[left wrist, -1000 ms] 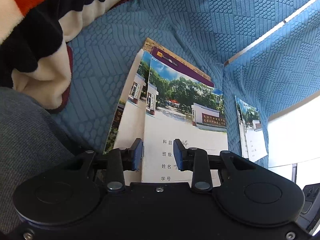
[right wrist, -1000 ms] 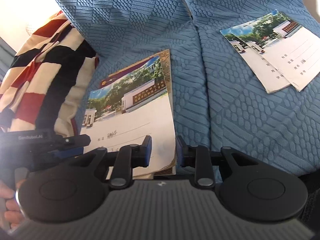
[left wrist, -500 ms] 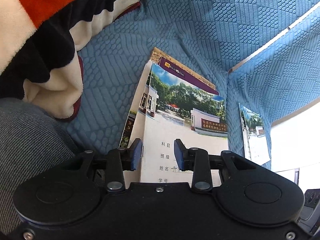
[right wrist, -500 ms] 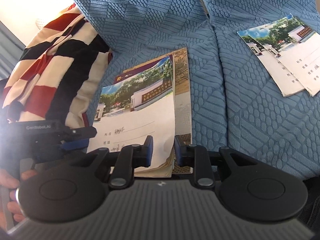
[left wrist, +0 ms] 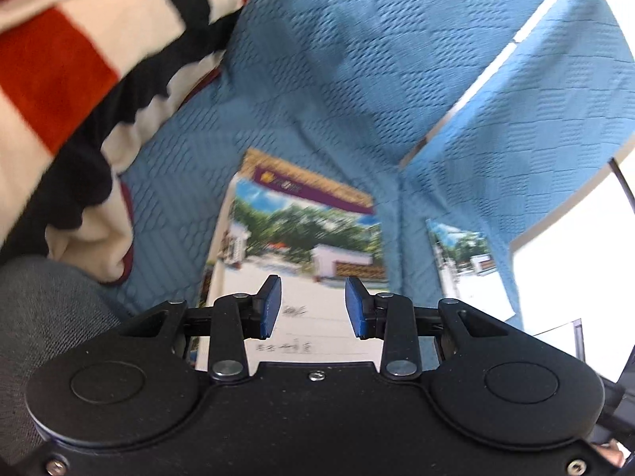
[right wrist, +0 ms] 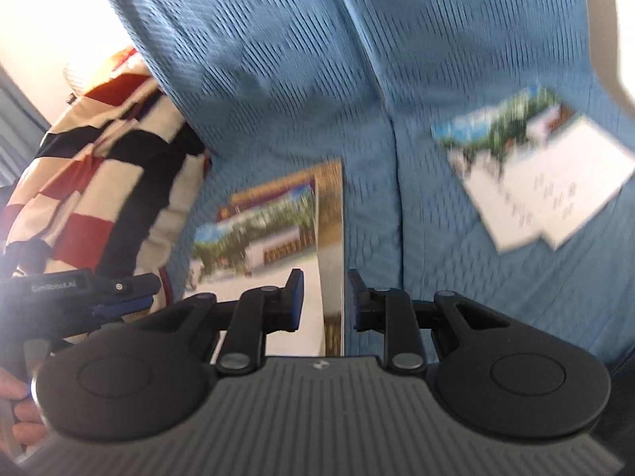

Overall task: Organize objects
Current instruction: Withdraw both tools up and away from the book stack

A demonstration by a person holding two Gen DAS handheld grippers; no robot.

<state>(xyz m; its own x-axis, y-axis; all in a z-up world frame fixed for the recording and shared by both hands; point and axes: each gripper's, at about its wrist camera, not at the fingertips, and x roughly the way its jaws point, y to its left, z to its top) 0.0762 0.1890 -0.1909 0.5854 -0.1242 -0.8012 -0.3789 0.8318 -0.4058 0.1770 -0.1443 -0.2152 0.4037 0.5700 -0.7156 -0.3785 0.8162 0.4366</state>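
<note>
A stack of booklets (left wrist: pixel 301 234) with a school photo cover lies on the blue sofa seat (left wrist: pixel 178 198), a purple cover and a brown one showing beneath. My left gripper (left wrist: pixel 313 289) hovers above the stack's near end, jaws a little apart with nothing between the blue pads. In the right wrist view the same stack (right wrist: pixel 270 234) lies below my right gripper (right wrist: pixel 325 281), which is also narrowly open and empty over the stack's right edge. Two more booklets (right wrist: pixel 535 190) overlap on the right cushion, seen small as booklets (left wrist: pixel 464 261) in the left wrist view.
A red, black and cream striped blanket (left wrist: pixel 79 79) is bunched at the left of the stack, and shows as the blanket (right wrist: pixel 99 182) beside my left gripper (right wrist: pixel 152 291). A grey-clad leg (left wrist: pixel 39 317) fills the lower left. The sofa back (right wrist: pixel 297 59) rises behind. A hand (right wrist: pixel 20 396) holds the left tool.
Both grippers have lifted away from the stack, which now looks smaller and farther below. The stack stays on the seat. The jaws keep about the same gap.
</note>
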